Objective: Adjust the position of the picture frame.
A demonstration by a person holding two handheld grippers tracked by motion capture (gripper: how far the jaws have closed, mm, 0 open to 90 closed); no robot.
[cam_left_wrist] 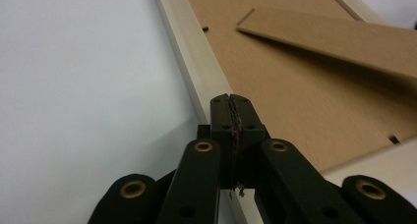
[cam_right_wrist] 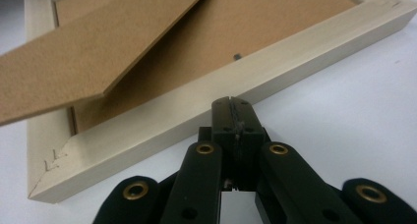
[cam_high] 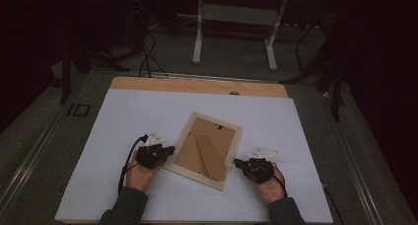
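Centre of the high view, on the white counter (cam_high: 123,136): picture frame (cam_high: 183,136) lies face down, turned at an angle, brown backing up, stand flap (cam_high: 211,156) folded out over it; my left tongs (cam_high: 170,149) closed with nothing in them, tips at the frame's left rail; my right tongs (cam_high: 236,162) also closed and empty, tips at its lower right rail; judging by that, nothing gripped or lifted yet, all handling left; pale wood, mitred corners, small clips on the backing.

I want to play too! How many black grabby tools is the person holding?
2. The left tool is at the left edge of the picture frame, which lies face down; the right tool is at its right edge. Both are shut.
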